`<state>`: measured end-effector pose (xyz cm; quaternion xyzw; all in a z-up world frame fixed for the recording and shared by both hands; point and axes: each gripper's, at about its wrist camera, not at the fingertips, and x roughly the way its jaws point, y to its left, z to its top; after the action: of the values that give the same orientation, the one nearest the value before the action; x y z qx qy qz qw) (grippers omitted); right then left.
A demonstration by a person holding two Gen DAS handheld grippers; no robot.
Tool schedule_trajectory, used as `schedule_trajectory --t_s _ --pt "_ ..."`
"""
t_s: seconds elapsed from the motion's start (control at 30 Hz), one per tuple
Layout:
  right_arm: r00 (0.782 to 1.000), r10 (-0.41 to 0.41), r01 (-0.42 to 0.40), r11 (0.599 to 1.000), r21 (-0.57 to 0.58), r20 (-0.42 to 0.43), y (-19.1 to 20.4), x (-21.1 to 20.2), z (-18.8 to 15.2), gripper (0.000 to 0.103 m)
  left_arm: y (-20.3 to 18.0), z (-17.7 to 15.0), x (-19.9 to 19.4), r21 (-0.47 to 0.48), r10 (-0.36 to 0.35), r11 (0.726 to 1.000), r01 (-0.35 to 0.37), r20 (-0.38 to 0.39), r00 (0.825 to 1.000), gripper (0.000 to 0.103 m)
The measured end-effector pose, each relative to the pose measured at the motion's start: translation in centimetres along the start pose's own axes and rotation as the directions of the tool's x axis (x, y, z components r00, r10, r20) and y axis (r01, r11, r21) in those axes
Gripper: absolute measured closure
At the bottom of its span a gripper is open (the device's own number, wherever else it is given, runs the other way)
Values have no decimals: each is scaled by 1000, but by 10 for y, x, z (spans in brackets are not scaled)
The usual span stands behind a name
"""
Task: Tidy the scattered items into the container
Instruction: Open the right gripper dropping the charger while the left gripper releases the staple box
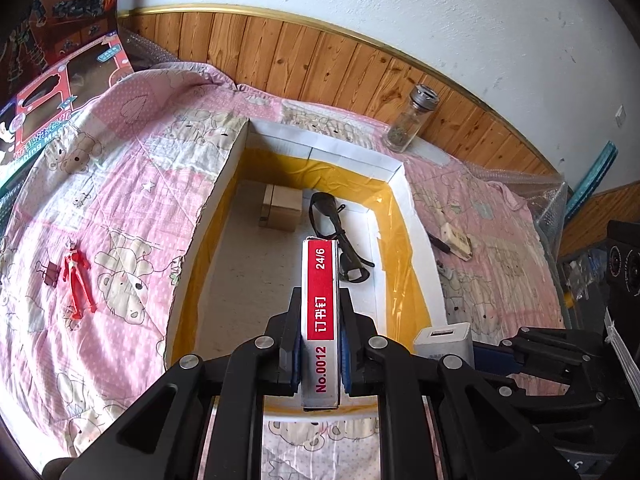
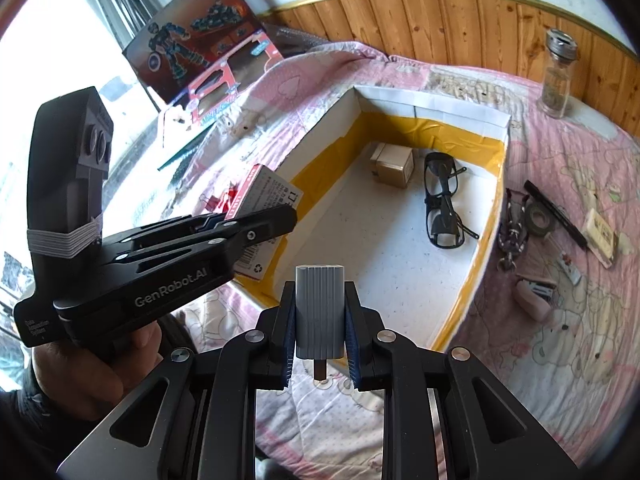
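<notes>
Both tongs, left (image 1: 320, 344) and right (image 2: 320, 320), clamped, side by side.

A red-and-white staple box (image 1: 320, 320) is gripped between blue pads (image 1: 346, 364) on black fingers, over a white tray (image 1: 394, 184) lined with yellow tape. Black glasses (image 1: 336, 236) and a tan carton (image 1: 280, 210) are seen inside. The quilt (image 1: 120, 208) is patterned in pink with white dots and bears; a grey charger (image 2: 319, 312) is also shown.
</notes>
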<state>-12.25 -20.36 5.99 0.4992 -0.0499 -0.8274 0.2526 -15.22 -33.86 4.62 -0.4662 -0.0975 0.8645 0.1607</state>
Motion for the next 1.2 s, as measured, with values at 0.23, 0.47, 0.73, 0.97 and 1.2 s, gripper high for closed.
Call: schedule_trajectory --t_s 0.23,0.47,0.73,0.97,1.2 --pt "998 -31 30 999 -40 -48 -2 22 13 81 9 8 18 4 28 1000 -28 -33 999 88" --pt "991 -66 58 996 -68 -119 -8 45 28 81 17 13 33 9 63 998 -63 -69 996 88" --pt "978 -117 102 991 -92 -175 -15 74 56 81 22 10 45 11 80 997 -79 -104 991 88" --pt "963 -145 128 988 -88 -226 -22 101 75 81 25 7 52 18 92 996 -91 -126 988 88" --pt "953 -183 170 983 -76 -239 -33 117 88 79 32 12 58 -5 101 995 -102 -135 986 84"
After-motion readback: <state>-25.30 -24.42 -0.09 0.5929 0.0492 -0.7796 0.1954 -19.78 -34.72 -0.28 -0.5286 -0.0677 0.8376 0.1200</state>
